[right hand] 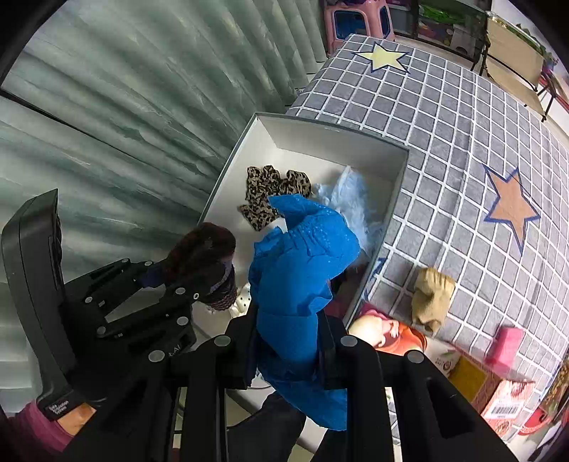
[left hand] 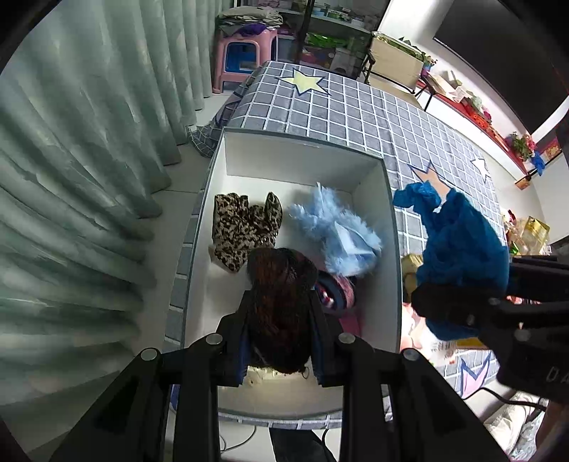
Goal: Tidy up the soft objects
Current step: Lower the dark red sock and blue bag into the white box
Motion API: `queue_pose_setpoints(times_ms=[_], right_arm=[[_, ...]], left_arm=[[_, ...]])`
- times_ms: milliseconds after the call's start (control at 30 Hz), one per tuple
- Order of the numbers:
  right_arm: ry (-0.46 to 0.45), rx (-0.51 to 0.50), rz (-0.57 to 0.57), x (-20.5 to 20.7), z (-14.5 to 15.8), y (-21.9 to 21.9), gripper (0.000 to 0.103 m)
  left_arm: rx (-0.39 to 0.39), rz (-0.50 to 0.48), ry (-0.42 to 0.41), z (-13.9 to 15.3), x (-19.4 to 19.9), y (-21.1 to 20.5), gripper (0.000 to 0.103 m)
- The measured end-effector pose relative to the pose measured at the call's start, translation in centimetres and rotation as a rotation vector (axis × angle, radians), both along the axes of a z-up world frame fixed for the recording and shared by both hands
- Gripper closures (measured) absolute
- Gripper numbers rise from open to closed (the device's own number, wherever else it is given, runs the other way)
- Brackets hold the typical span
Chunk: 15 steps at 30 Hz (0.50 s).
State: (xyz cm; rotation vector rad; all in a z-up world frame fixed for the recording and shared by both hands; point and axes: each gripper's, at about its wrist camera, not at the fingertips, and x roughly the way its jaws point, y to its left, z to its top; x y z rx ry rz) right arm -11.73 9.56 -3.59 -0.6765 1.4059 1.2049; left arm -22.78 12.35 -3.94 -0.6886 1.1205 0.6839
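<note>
A white open box (left hand: pixel 302 160) (right hand: pixel 330 142) sits on a grey checked bed cover. In it lie a leopard-print cloth (left hand: pixel 242 227) (right hand: pixel 270 195), a fluffy light-blue item (left hand: pixel 338 231) (right hand: pixel 352 199) and a pink and navy item (left hand: pixel 338 291). My left gripper (left hand: pixel 281 312) (right hand: pixel 206 284) is shut on a dark brown knit item (left hand: pixel 281 284) (right hand: pixel 206 248) above the box's near end. My right gripper (right hand: pixel 291 337) (left hand: pixel 462 302) is shut on a bright blue cloth (right hand: pixel 302 277) (left hand: pixel 458 241), held over the box's right edge.
Green curtains (left hand: pixel 71 177) hang to the left. On the bed (right hand: pixel 462 142) lie a tan cloth (right hand: pixel 432 298), a pink block (right hand: pixel 505 346), a doll-like toy (right hand: pixel 384 330) and cartons (right hand: pixel 498 394). A pink stool (left hand: pixel 245 53) and shelves (left hand: pixel 330 32) stand beyond.
</note>
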Motion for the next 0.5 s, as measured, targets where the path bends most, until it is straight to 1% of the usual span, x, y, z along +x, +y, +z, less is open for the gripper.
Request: queue_pose_setpoints(times_ms=[200, 500], right_arm=[[0.026, -0.018, -0.014, 0.8, -1.1, 1.6, 0.078], [0.036, -0.04, -0.008, 1.2, -2.1, 3.6, 0.078]], left_arm=[[-0.001, 0.004, 0.019, -0.9, 0.8, 0.9, 0.073], [-0.024, 0.017, 0.039, -2.1, 0.9, 1.5, 0.073]])
